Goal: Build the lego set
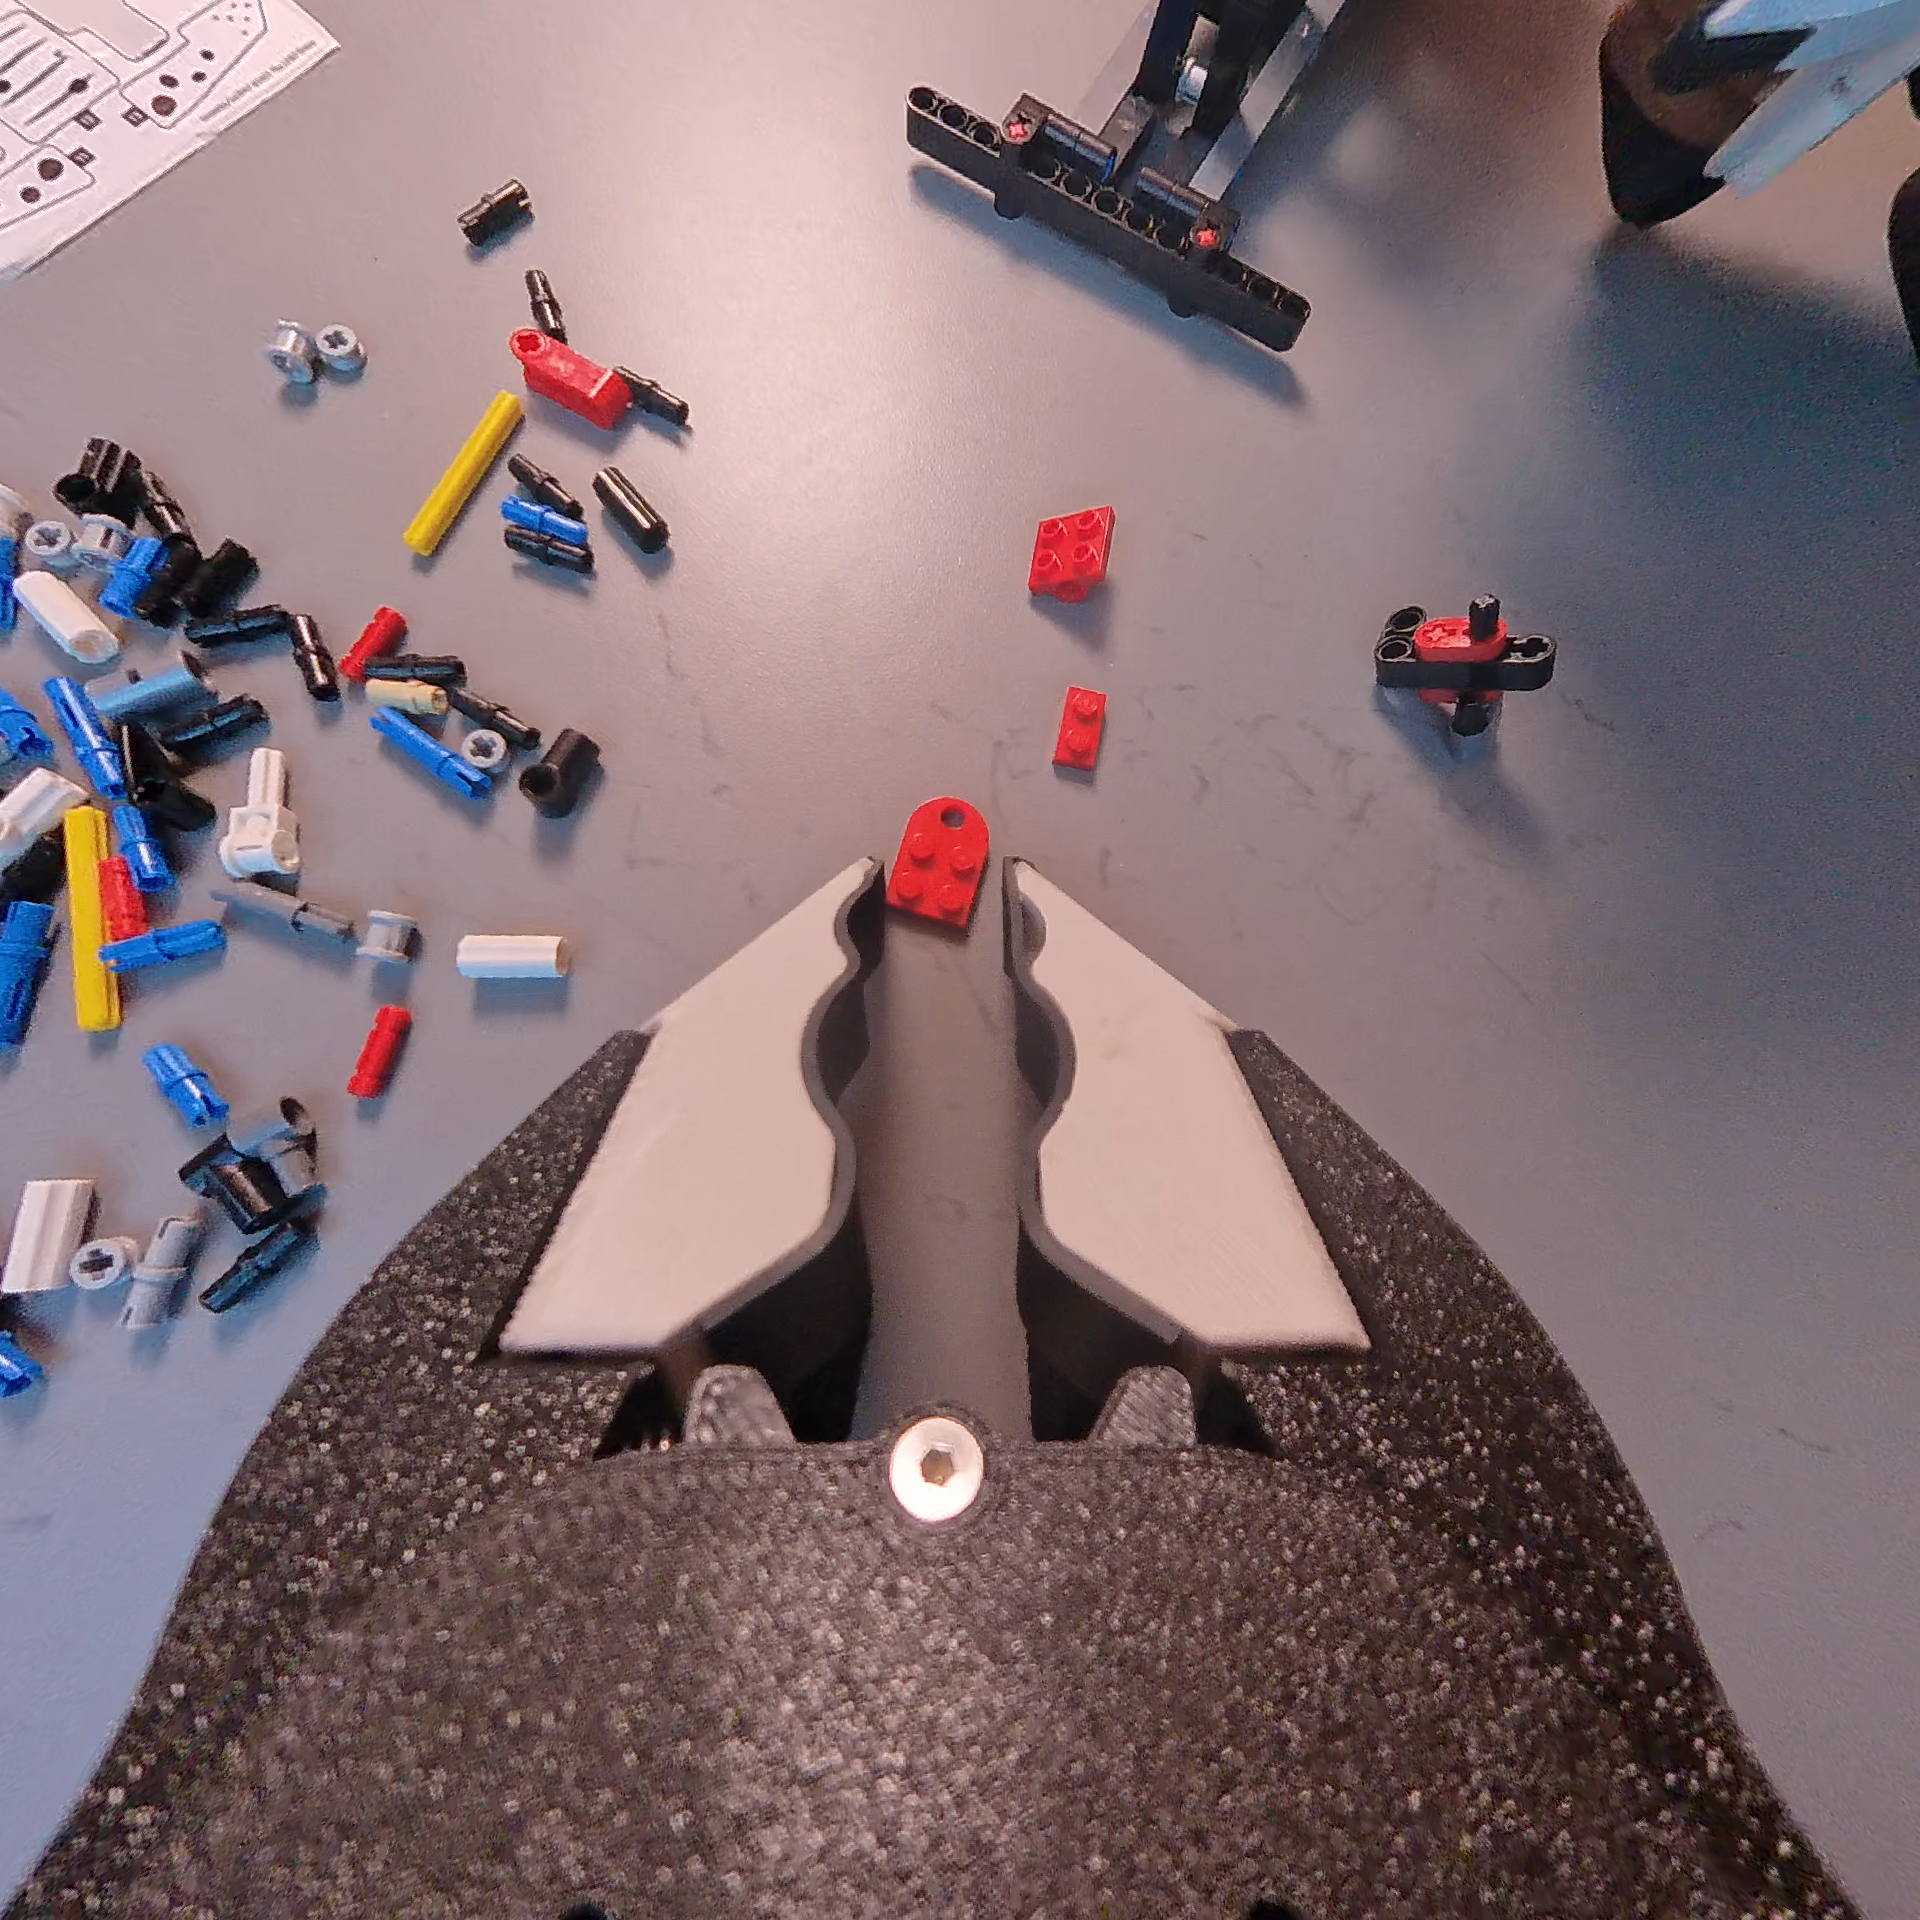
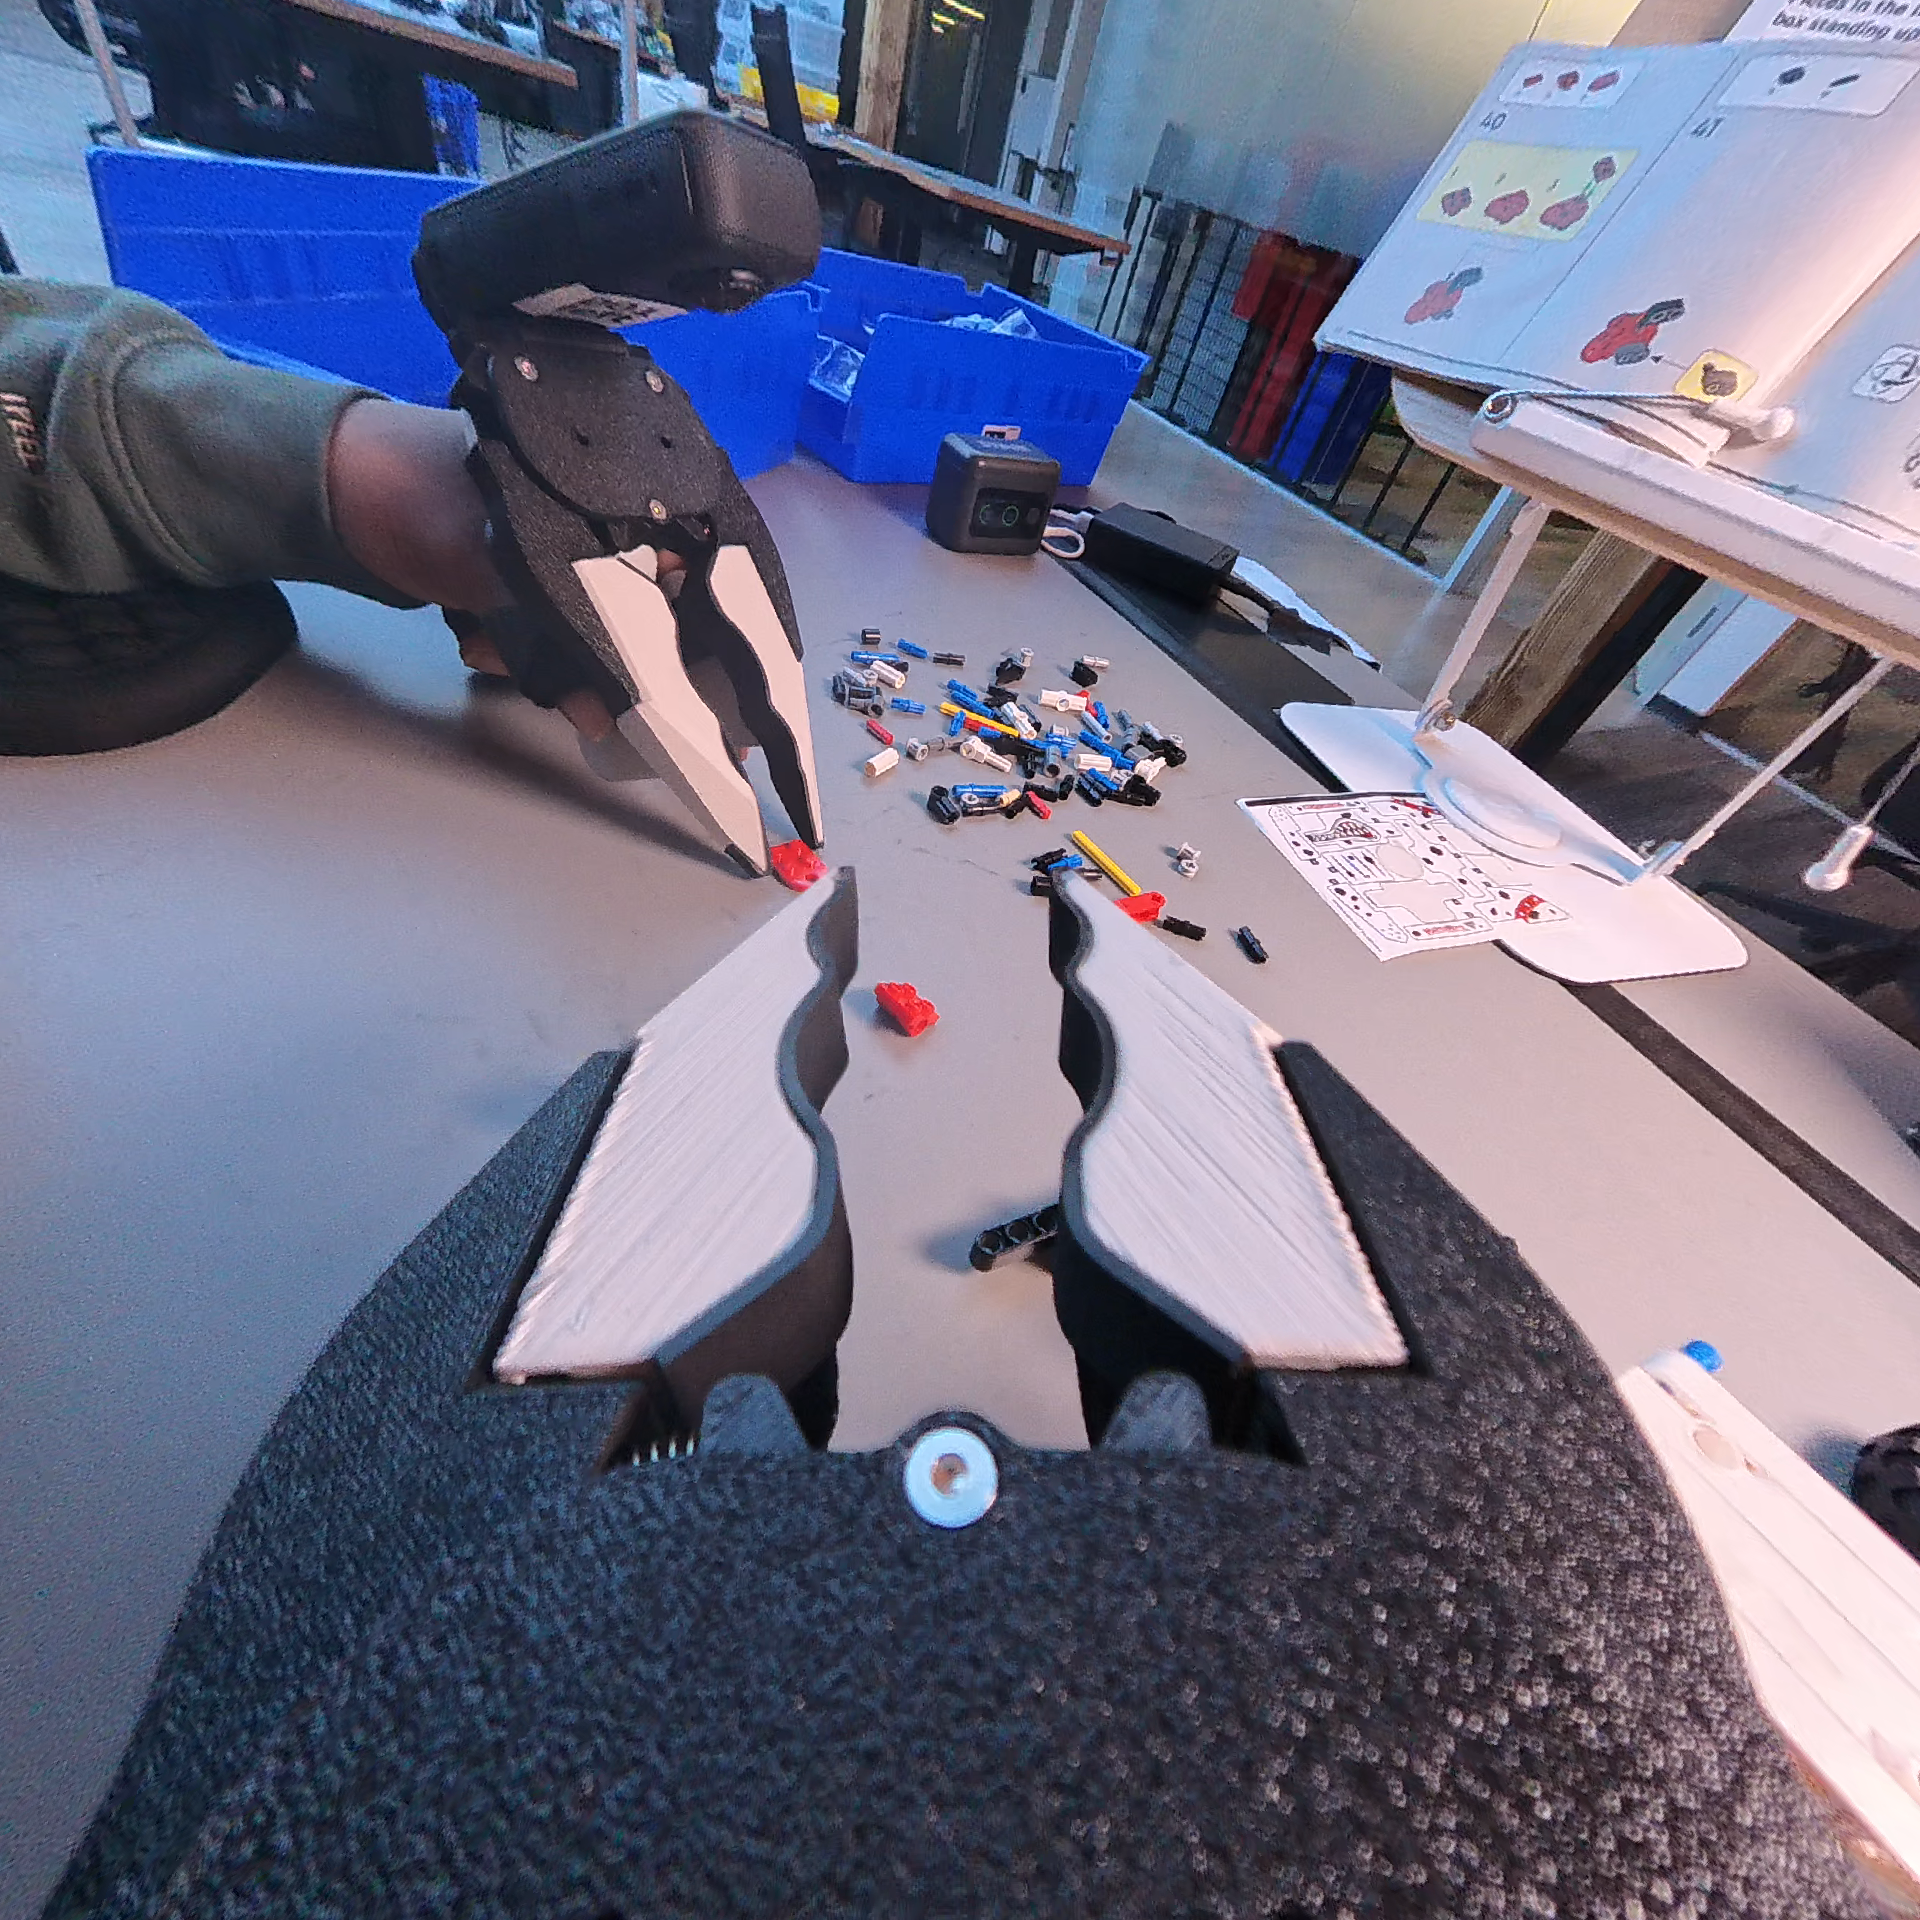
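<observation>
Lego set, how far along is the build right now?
Early. Done: a long black beam assembly and a small black-and-red subassembly. In hand: the left hand-held gripper brackets a red rounded plate on the table; the right hand-held gripper is open and empty. Left: two loose red plates and the parts pile.

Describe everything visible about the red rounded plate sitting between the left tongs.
The red rounded plate is a small, glossy plastic piece with four studs on a square end and a rounded tab with one hole. It lies flat on the grey table, studs up, tab pointing away from the left tongs. The tips flank it on both sides with narrow gaps; contact cannot be confirmed.
</observation>
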